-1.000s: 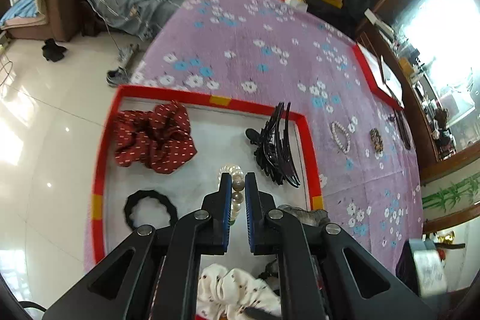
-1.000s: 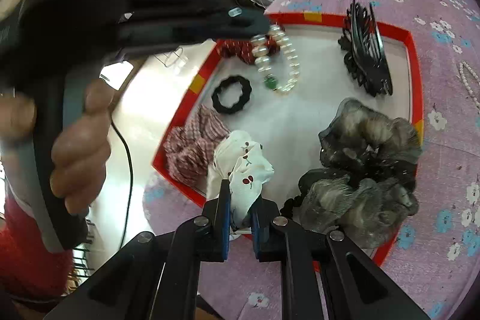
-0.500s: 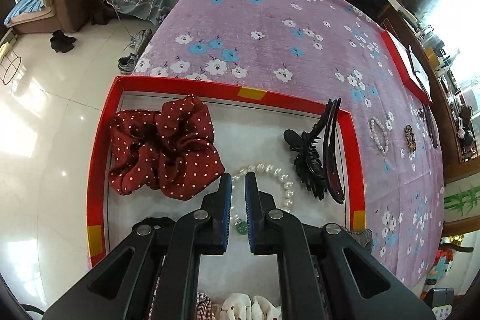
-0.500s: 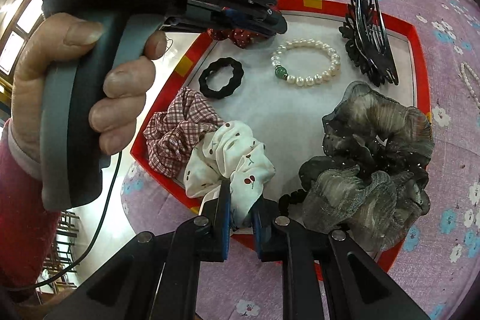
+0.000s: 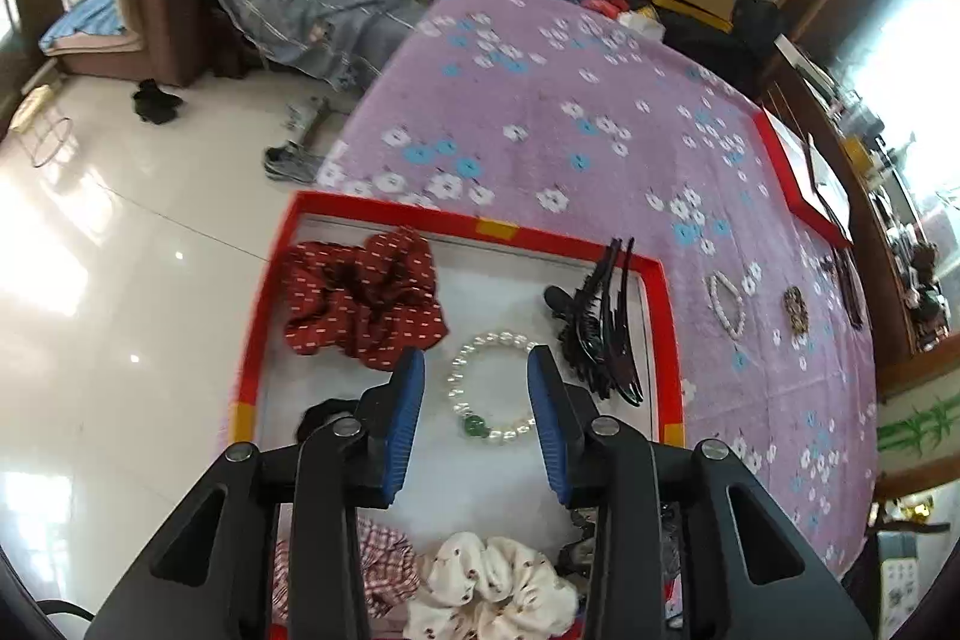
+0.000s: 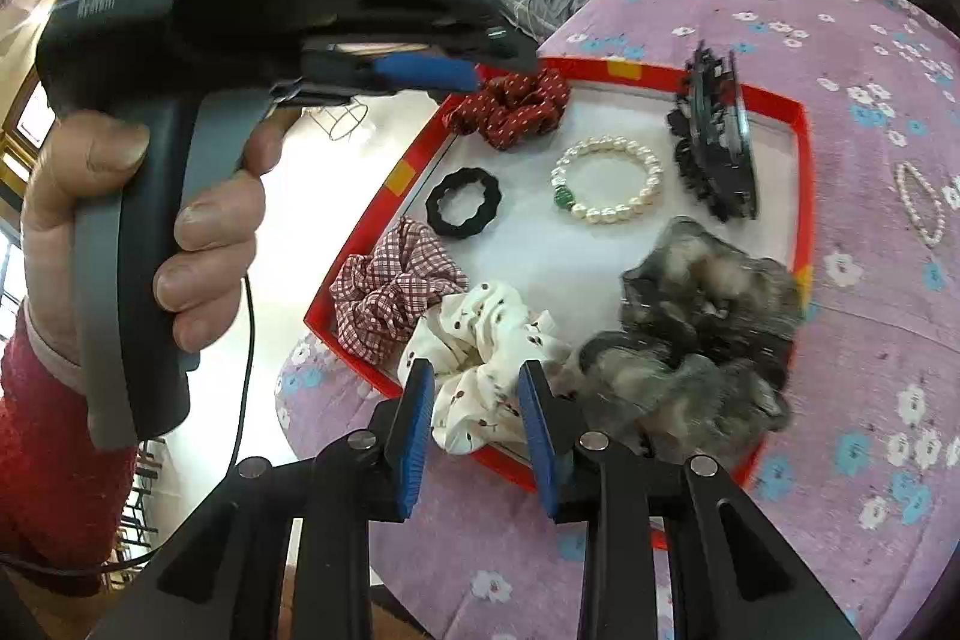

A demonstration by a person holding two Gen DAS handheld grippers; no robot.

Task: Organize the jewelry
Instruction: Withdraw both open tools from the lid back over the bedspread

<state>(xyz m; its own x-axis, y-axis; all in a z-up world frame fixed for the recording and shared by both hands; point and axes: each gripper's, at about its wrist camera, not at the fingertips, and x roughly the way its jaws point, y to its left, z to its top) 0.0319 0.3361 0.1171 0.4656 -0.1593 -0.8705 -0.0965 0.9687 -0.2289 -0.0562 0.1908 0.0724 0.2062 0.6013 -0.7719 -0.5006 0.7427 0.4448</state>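
One view alone, the right wrist's, shows the grey scrunchie [image 6: 702, 334].

Pearl bracelet [image 5: 493, 388] lies flat in red-rimmed tray [image 5: 660, 304].

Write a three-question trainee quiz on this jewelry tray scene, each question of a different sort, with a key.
1. True or false: the pearl bracelet with the green bead lies inside the red-rimmed tray.
2. Multiple choice: what sits between the pads of the right gripper? A. the black hair claw; B. the white cherry-print scrunchie; C. the black ring hair tie.
3. Fill in: beside the plaid scrunchie, on the tray's far left corner, lies a ___ scrunchie with white dots.

Key: 1 true. 2 B, though the jaws are opening and the pads no longer press it. 3 red.
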